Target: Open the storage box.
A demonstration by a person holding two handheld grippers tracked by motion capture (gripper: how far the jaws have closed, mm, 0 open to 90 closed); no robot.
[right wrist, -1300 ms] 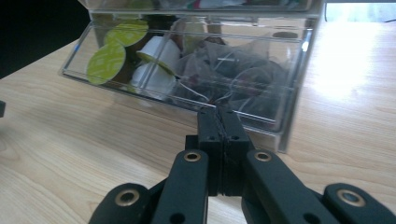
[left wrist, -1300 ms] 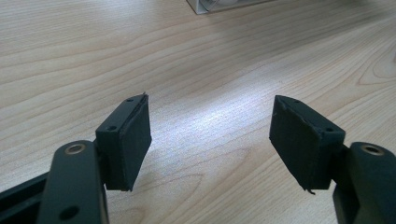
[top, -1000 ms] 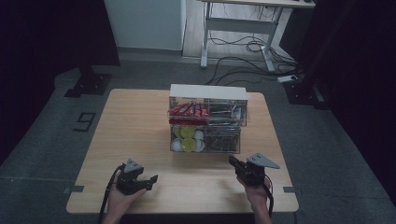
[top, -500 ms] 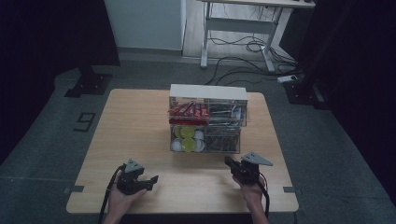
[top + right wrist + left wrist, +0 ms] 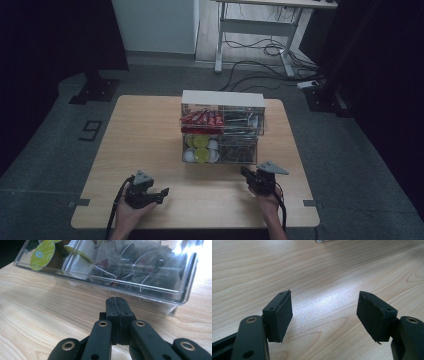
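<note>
I see the clear plastic organizer standing at the middle of the light wooden table, toward its far edge. Its front tray holds green-lidded coffee pods on one side and bagged tea sachets on the other; red packets lie in the tier above. My right gripper sits just before the organizer's front right corner, jaws pressed together with nothing between them, tips close to the clear wall. My left gripper rests well to the organizer's near left, jaws spread wide over bare wood. Beyond the organizer, grey floor carries trailing cables under a white desk frame; dark curtains flank both sides.
</note>
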